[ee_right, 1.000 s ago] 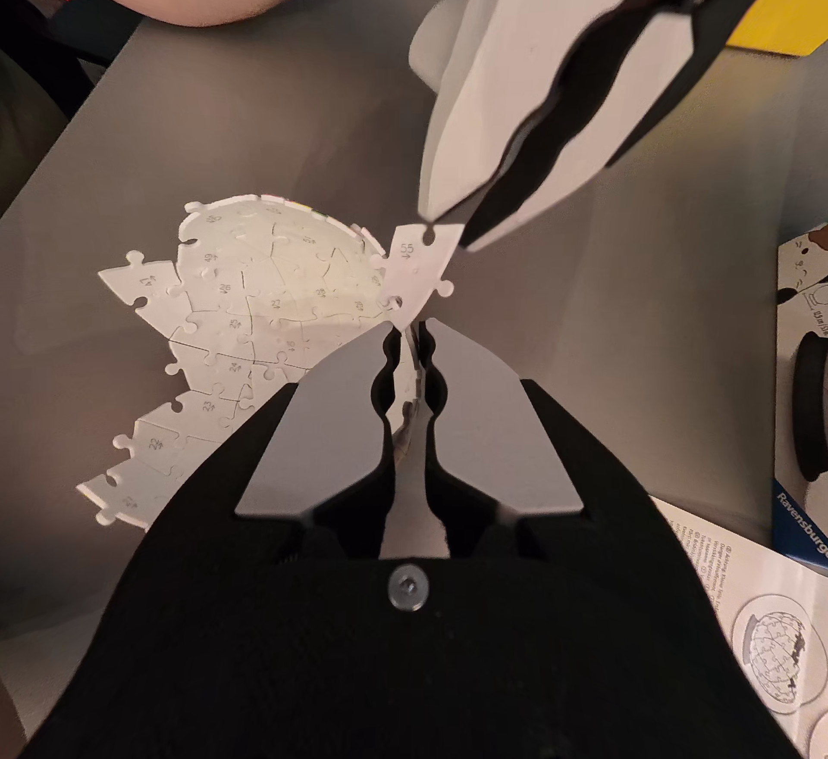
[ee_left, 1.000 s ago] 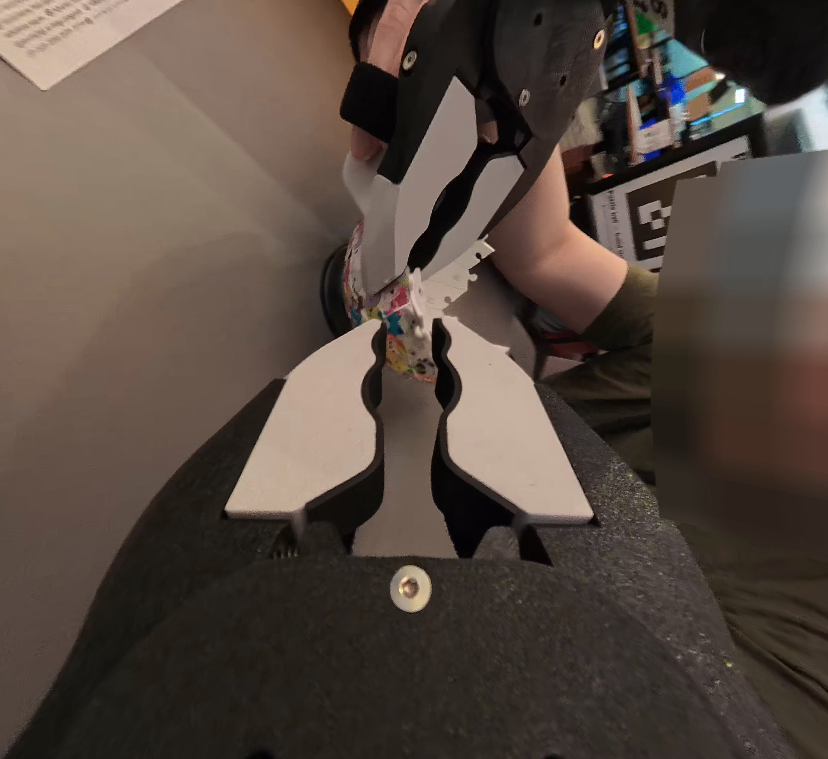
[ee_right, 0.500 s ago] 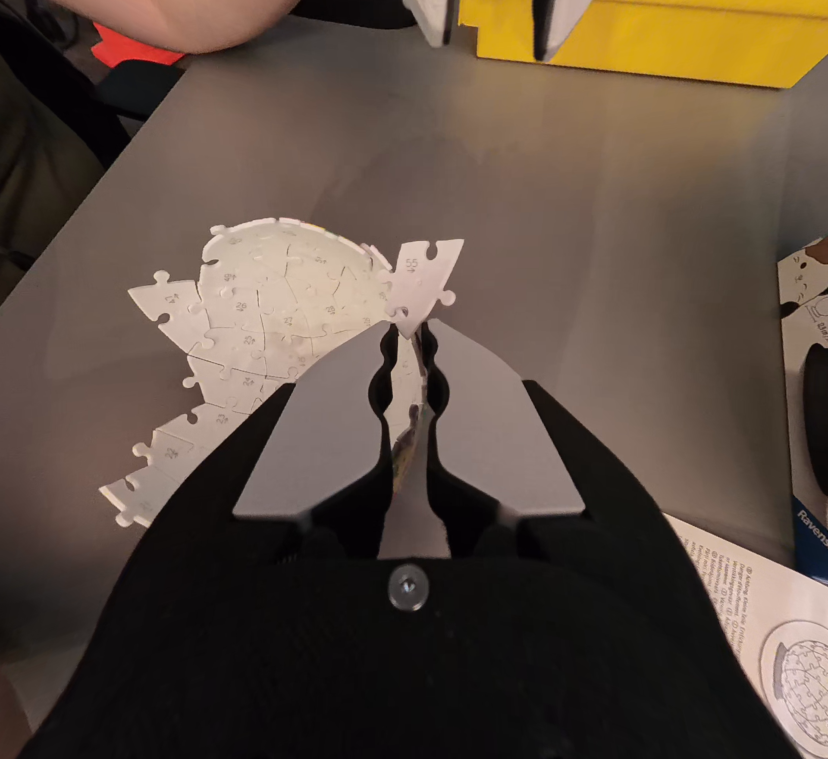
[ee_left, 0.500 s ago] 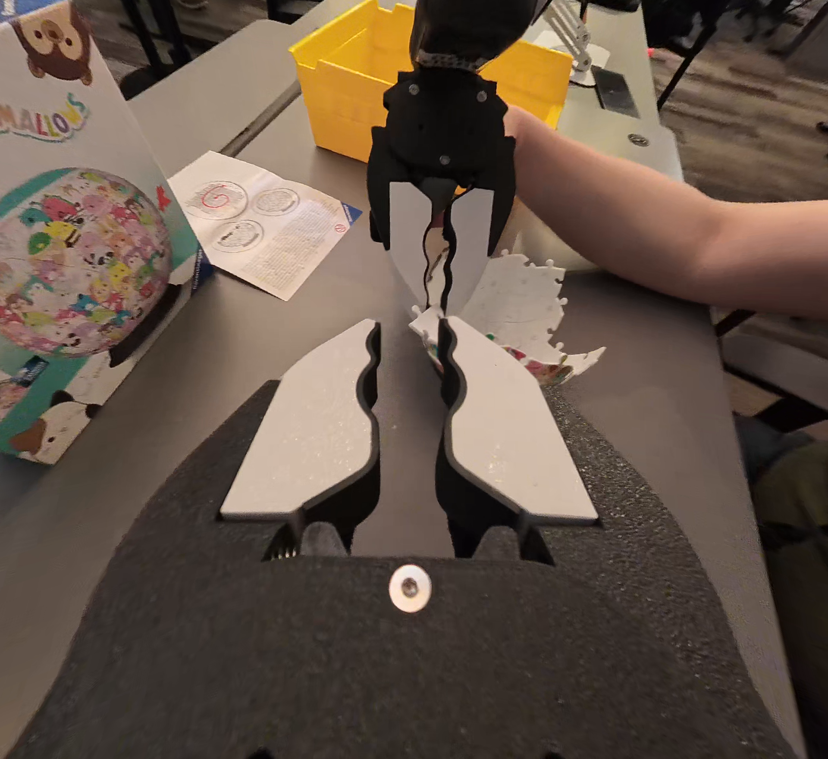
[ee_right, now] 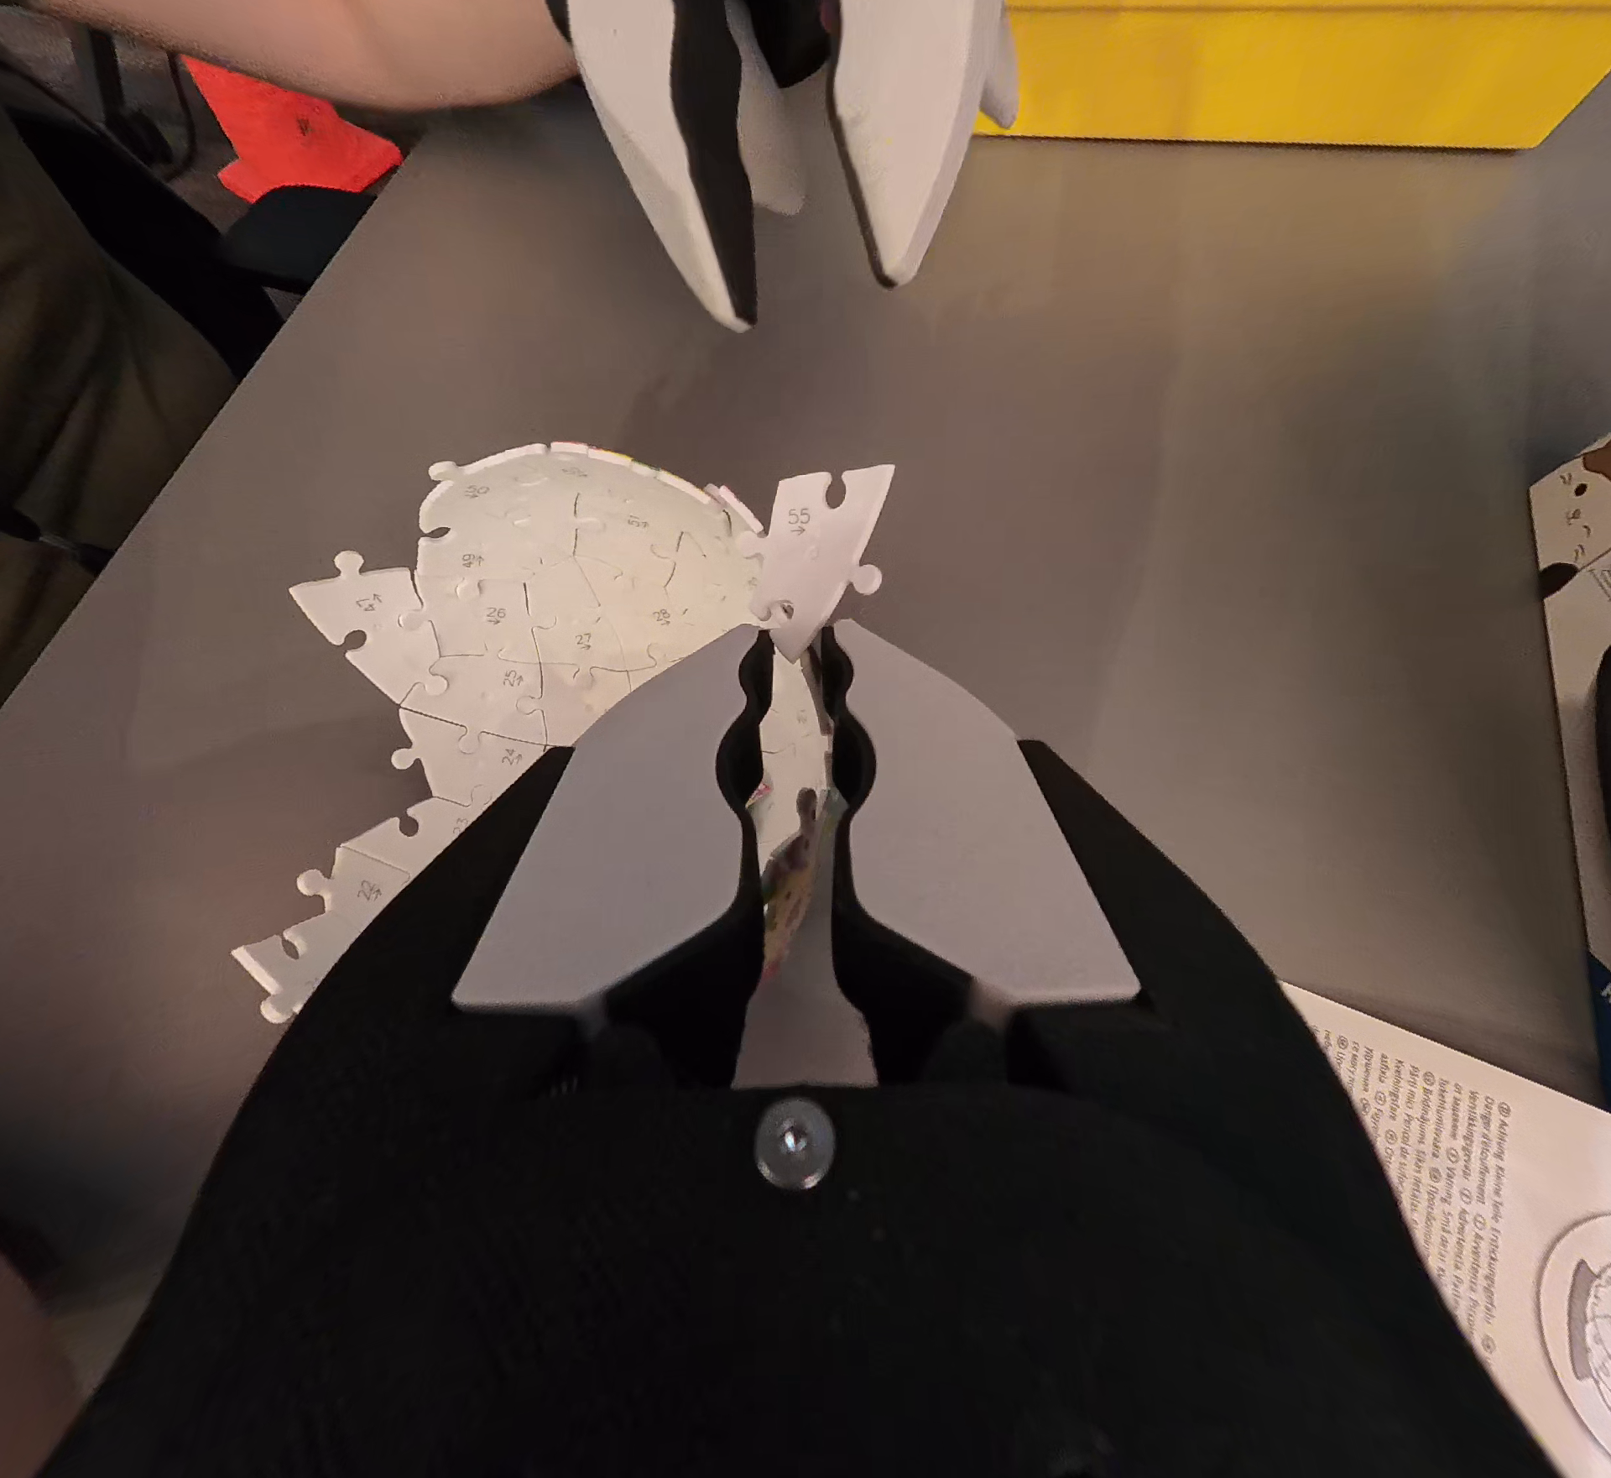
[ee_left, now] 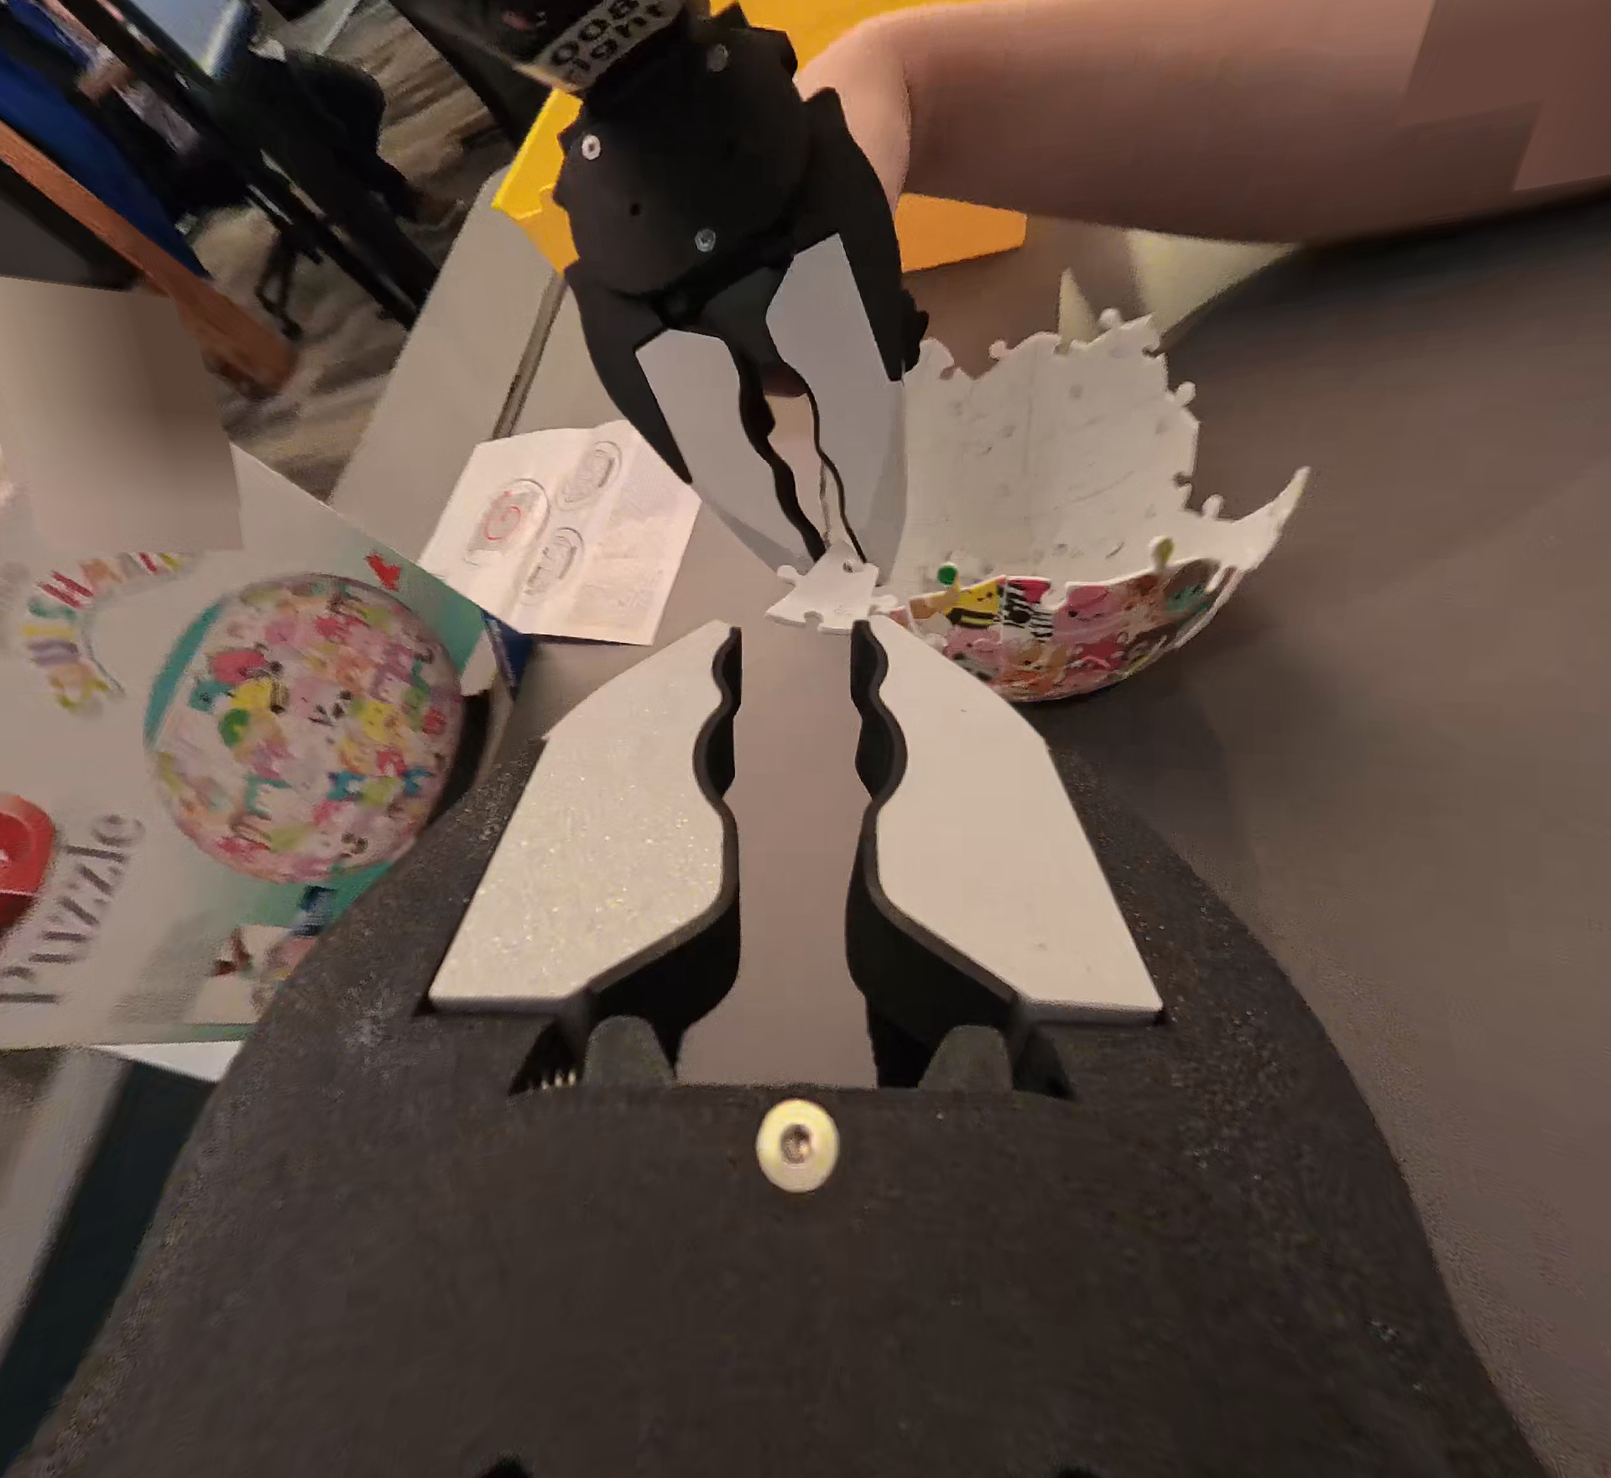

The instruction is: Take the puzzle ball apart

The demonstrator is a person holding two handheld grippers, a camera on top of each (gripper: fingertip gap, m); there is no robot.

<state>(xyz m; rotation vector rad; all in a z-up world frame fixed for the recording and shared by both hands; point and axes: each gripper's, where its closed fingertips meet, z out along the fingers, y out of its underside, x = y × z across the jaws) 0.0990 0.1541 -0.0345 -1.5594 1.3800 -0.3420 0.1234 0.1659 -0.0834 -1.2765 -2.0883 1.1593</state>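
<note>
Item: puzzle ball (ee_left: 1059, 564), half dismantled. What remains is a bowl-shaped shell, printed outside and white inside, with a jagged rim, sitting on the grey table (ee_left: 1395, 651).

Right gripper (ee_right: 798, 634): jaws narrow, pinching the shell's rim edge-on. One white piece (ee_right: 819, 555) is sticking up just past its tips, still joined to the shell at one corner.

Left gripper (ee_left: 795, 634): jaws standing apart, nothing between them. A second ago its tips were closed on that same white piece; half a second ago it had let go and drawn back; now it is hovering a little way off, facing the piece again.

Reading: the piece is not yet freed, so that pull seems not to have taken. The left gripper is probably lining up for another grab while the right steadies the shell.

Also present: yellow bin (ee_left: 872, 23), puzzle box (ee_left: 261, 738), instruction sheet (ee_left: 567, 538), the person's forearm (ee_left: 1220, 119).
</note>
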